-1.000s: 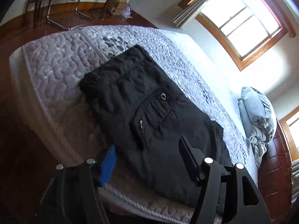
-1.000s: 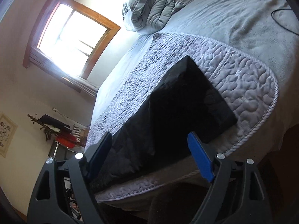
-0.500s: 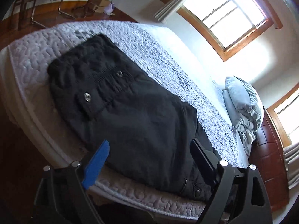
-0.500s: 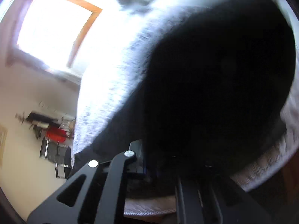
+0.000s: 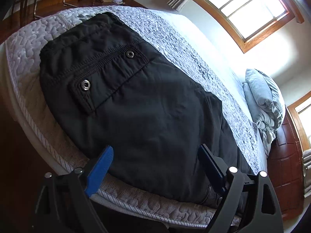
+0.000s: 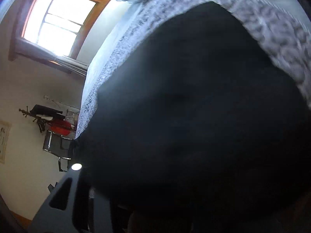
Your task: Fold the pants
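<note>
The biggest risk sits with the right gripper (image 6: pixel 93 203): its view is blurred and almost filled by dark cloth, so I cannot tell whether its fingers are parted or clamped on anything. If it has caught only the top layer, a lift would peel the layers apart and undo the neat stack — and if it has also caught the quilt (image 5: pixel 175 33), the bedding would drag along with it. The left gripper (image 5: pixel 157 167) could cause a second problem. Its blue fingers (image 5: pixel 101 167) stand wide apart, holding nothing, above the near edge of the bed, with the cloth between them but no contact that I can make out. Closing from there might pinch a shallow ridge that slips free as soon as it is pulled.

The pants (image 5: pixel 136 104) are black and already doubled into a thick, long bundle lying along the near edge of the bed, on the pale quilt. One end reaches toward the foot corner, where a flapped pocket (image 5: pixel 108 77) with two metal snaps faces up; the other end runs toward the pillows (image 5: pixel 262 101). The top is fairly smooth, with slight puckers near the pocket seam. A zipper end shows at the near edge, close to the left gripper.
</note>
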Demonstrator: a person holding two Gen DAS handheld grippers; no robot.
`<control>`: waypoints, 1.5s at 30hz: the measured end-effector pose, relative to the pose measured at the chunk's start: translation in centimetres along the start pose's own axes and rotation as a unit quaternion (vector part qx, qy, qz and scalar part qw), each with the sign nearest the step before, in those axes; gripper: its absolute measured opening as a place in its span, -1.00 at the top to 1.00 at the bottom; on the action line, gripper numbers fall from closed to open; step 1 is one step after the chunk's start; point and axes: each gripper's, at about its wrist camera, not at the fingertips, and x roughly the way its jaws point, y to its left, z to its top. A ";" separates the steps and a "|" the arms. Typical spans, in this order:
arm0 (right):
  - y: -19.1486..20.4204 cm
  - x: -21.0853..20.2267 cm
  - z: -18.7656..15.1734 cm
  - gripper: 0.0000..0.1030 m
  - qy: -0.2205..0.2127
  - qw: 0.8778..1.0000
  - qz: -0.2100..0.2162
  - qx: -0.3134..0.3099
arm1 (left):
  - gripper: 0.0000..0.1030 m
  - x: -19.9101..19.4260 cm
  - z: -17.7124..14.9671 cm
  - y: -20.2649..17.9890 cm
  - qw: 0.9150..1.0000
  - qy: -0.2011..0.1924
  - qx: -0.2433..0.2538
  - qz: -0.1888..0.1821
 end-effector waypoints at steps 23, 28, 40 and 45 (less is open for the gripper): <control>0.5 -9.7 1.0 -0.55 -0.057 0.984 0.110 0.124 | -0.85 -1.1 -0.9 -4.7 0.999 0.007 0.039 -0.013; 1.4 -7.5 2.6 -0.55 -0.058 0.983 0.099 0.142 | -0.88 -1.4 -1.1 -5.0 0.999 0.007 0.047 -0.015; 2.3 0.7 8.5 0.91 -0.067 0.991 -0.006 0.115 | -0.89 -1.0 -1.4 -4.3 0.999 0.014 0.028 -0.022; 9.7 -2.5 8.0 0.92 -0.101 0.978 0.172 -0.066 | -0.90 -0.7 -1.2 -4.3 0.999 0.018 0.030 -0.015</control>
